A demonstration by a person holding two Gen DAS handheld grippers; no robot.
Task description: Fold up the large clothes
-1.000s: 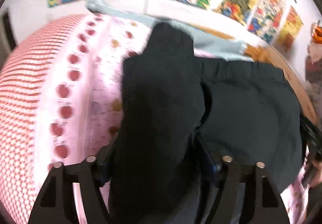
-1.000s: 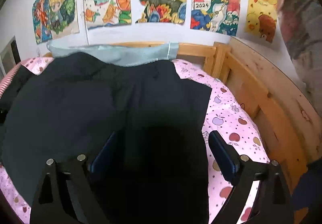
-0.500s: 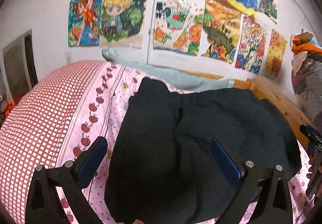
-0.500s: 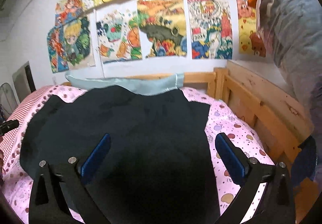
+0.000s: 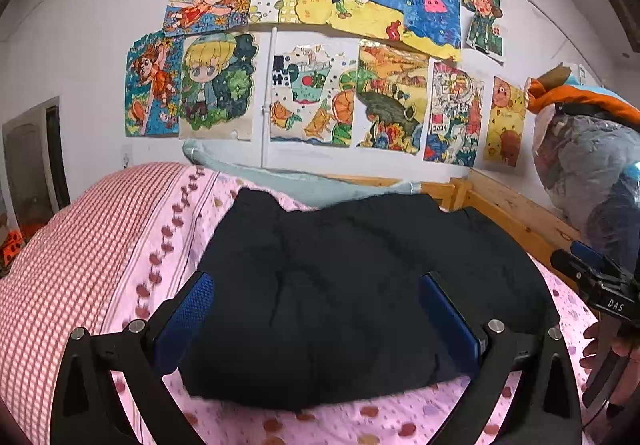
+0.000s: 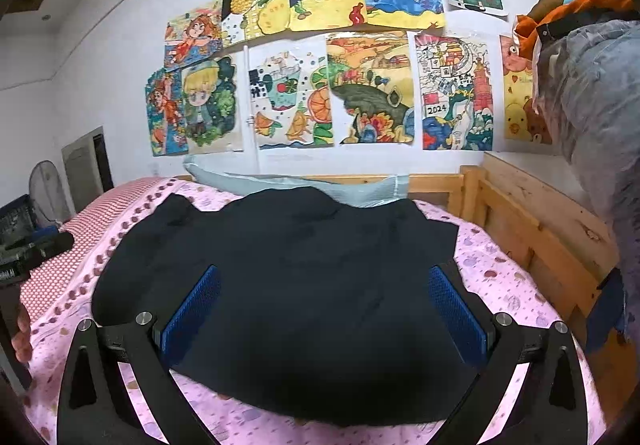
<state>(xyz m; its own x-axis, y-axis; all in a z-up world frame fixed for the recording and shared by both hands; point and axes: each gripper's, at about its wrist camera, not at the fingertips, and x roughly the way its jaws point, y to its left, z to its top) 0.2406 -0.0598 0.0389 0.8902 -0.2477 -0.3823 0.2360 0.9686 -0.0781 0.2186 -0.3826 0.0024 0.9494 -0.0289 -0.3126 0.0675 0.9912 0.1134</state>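
Observation:
A large black garment point(image 5: 352, 285) lies folded on the pink apple-print bed sheet point(image 5: 168, 245); it also shows in the right wrist view point(image 6: 304, 269). My left gripper point(image 5: 318, 309) is open and empty, held above the garment's near edge. My right gripper point(image 6: 324, 305) is open and empty, also above the near edge. The right gripper shows at the right edge of the left wrist view point(image 5: 596, 285). The left gripper shows at the left edge of the right wrist view point(image 6: 28, 257).
A red checked cover point(image 5: 60, 253) lies left of the sheet. A pale blue cloth point(image 6: 304, 183) lies behind the garment. A wooden bed frame point(image 6: 532, 229) runs along the right. A bagged bundle point(image 6: 592, 117) stands at the right. Drawings point(image 6: 320, 77) cover the wall.
Both grippers have let go of the black garment, opened, and pulled back and up. The garment now lies flat on the bed.

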